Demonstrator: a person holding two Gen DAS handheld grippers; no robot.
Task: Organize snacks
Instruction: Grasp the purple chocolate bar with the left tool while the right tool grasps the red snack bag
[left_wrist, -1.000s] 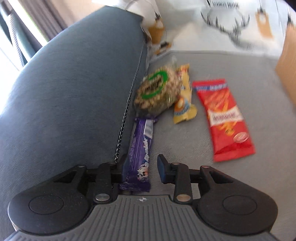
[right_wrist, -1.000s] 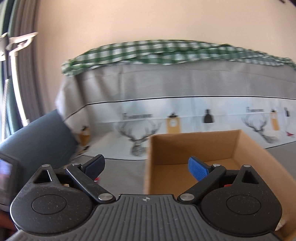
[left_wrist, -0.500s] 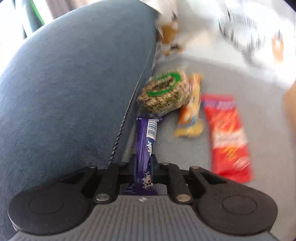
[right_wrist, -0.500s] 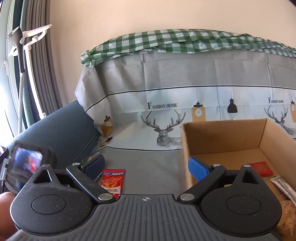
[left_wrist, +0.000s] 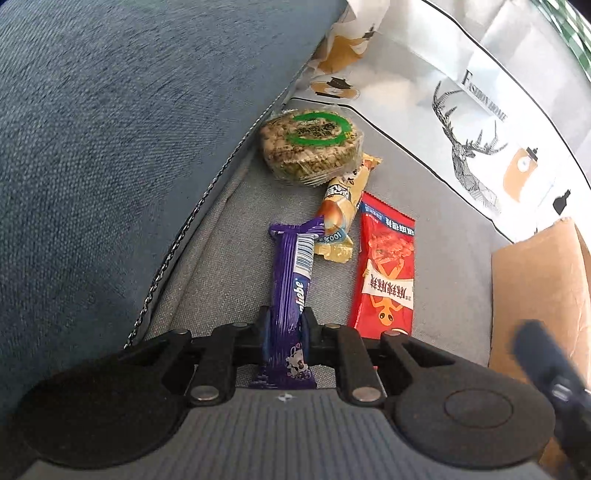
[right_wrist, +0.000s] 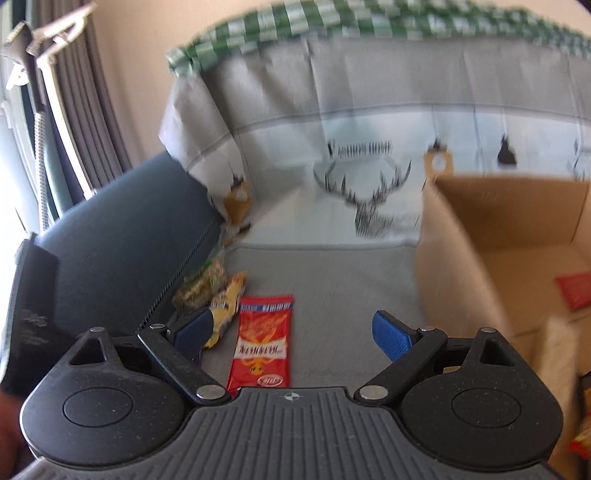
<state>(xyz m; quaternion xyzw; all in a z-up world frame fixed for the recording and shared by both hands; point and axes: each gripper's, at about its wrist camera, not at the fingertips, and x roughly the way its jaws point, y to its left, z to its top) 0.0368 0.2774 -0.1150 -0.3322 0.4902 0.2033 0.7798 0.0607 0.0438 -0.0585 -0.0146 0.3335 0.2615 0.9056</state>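
The purple chocolate bar (left_wrist: 291, 288) sits clamped between the fingers of the left gripper (left_wrist: 284, 332), held near its lower end, with its long axis running straight out along the gripper's pointing line and its barcoded far end standing clear ahead of the fingertips. That far end overlaps the yellow snack packet (left_wrist: 341, 218) in the view; whether they touch cannot be told. Further ahead lies the round seed cake (left_wrist: 312, 146), against the seam of the blue sofa arm (left_wrist: 110, 147). Just to the right of the gripper lies the red snack packet (left_wrist: 386, 269), flat on the grey sofa seat (left_wrist: 450, 258), its long axis roughly parallel to the bar. The cardboard box (left_wrist: 539, 288) stands further right, so the carry goes rightward across the red packet. The right gripper (right_wrist: 291, 332) is spread wide and empty, pointing down over the red snack packet (right_wrist: 262, 343), nearer to it than the left; the open box (right_wrist: 461, 258) lies immediately to its right.
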